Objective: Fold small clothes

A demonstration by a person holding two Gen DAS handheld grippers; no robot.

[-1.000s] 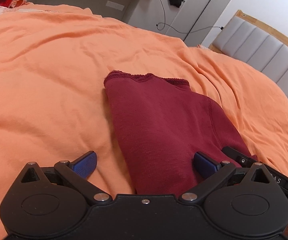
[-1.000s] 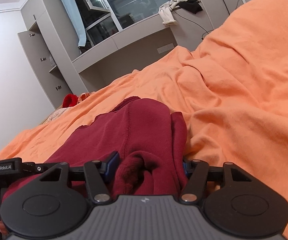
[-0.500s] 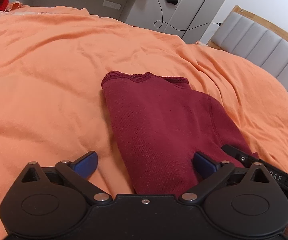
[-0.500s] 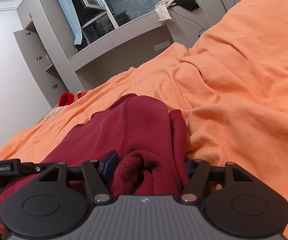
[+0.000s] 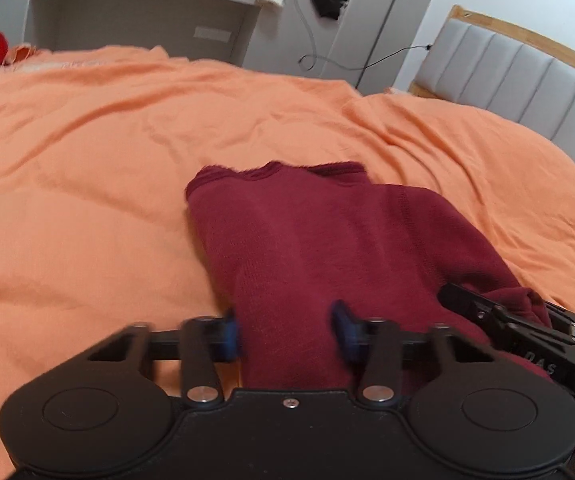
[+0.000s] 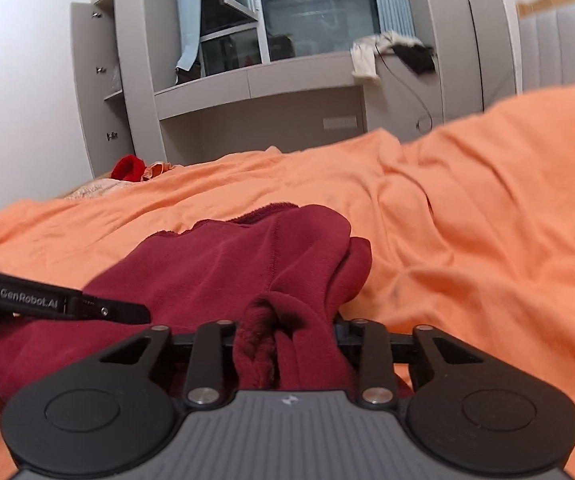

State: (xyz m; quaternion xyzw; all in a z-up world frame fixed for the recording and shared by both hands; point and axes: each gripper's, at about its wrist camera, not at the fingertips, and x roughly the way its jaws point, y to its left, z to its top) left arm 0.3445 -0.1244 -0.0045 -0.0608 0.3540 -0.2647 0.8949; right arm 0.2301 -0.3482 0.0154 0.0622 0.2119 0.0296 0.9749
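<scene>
Maroon knit garment point(image 5: 327, 240), folded and lace-edged, bunches as left tool point(image 5: 287, 334) and right tool point(image 6: 293, 334) are closing on it.

The bed point(image 5: 87, 168) is covered by an orange sheet point(image 5: 467, 184), creased in shallow folds across its surface. A folded dark red garment point(image 5: 307, 240) lies directly on the sheet, near the middle, with its scalloped hem at the far side. At the far left edge of the bed, a bright red item point(image 6: 127, 168) rests beside pale patterned fabric point(image 6: 95, 190).
</scene>
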